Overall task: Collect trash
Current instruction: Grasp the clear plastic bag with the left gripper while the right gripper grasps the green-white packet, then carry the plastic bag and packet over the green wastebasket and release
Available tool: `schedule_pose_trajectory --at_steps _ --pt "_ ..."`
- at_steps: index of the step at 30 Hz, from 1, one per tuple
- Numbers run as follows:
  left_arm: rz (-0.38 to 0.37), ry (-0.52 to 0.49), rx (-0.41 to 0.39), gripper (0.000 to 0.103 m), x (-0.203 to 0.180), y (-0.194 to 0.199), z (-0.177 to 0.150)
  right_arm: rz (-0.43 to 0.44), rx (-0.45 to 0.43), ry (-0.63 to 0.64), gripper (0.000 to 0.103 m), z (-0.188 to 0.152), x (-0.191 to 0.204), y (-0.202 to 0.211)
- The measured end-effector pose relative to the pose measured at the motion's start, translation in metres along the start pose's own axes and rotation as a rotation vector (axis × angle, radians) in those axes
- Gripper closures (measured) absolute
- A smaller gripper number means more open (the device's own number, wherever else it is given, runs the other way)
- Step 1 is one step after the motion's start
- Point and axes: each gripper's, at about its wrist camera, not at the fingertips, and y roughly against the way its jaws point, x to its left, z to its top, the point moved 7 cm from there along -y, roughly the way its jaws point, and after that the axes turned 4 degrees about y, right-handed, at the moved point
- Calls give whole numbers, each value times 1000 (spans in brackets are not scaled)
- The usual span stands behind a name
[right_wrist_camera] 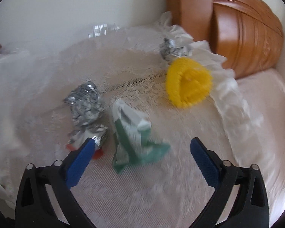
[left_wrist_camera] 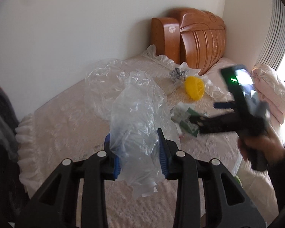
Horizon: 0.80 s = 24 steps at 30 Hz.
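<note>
My left gripper (left_wrist_camera: 134, 135) is shut on a crumpled clear plastic bag (left_wrist_camera: 138, 114), held just above the lace bed cover (left_wrist_camera: 66, 133). My right gripper (right_wrist_camera: 142, 141) stands open, pointing down over a crushed green-and-white carton (right_wrist_camera: 131, 129) that lies between its blue fingers without contact. A crumpled silver foil wrapper (right_wrist_camera: 85, 104) lies beside the left finger. Farther back are a yellow bristly object (right_wrist_camera: 188, 83) and a ball of printed paper (right_wrist_camera: 172, 49). In the left wrist view the right gripper (left_wrist_camera: 209, 113) shows blurred at the right, above the carton (left_wrist_camera: 186, 117).
A carved wooden headboard (left_wrist_camera: 199, 38) stands against the wall at the back. Folded pink bedding (left_wrist_camera: 271, 95) lies at the right by the window. White crinkled plastic (right_wrist_camera: 231, 98) runs beside the yellow object. A person's hand (left_wrist_camera: 260, 144) holds the right gripper.
</note>
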Motion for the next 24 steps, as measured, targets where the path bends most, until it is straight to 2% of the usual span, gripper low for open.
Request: schedule_pose_trajectory --at_steps 2,3,4,7,12,17,21,24 --pt "5 5 3 71 4 3 -6 6 41 16 18 0 1 -15" --pt "14 5 2 71 6 5 -8 6 57 23 24 0 2 -20" --pt "20 5 2 71 9 6 -10 3 72 29 35 -1 2 -25" --pt "21 12 -3 71 13 8 -10 -3 62 20 40 -2 -1 -22" --pt "6 -5 -15 71 8 12 -7 -17 18 -38 42 -6 -13 -5" --pt "-34 -51 -31 71 -13 21 -6 -13 -60 -154 42 -27 -30 37" --pt "-87 -97 -42 71 -40 29 -6 -25 -135 -246 42 -70 -40 85" --pt "-137 -146 -42 71 -68 34 -12 -41 -157 -311 42 -105 -44 109"
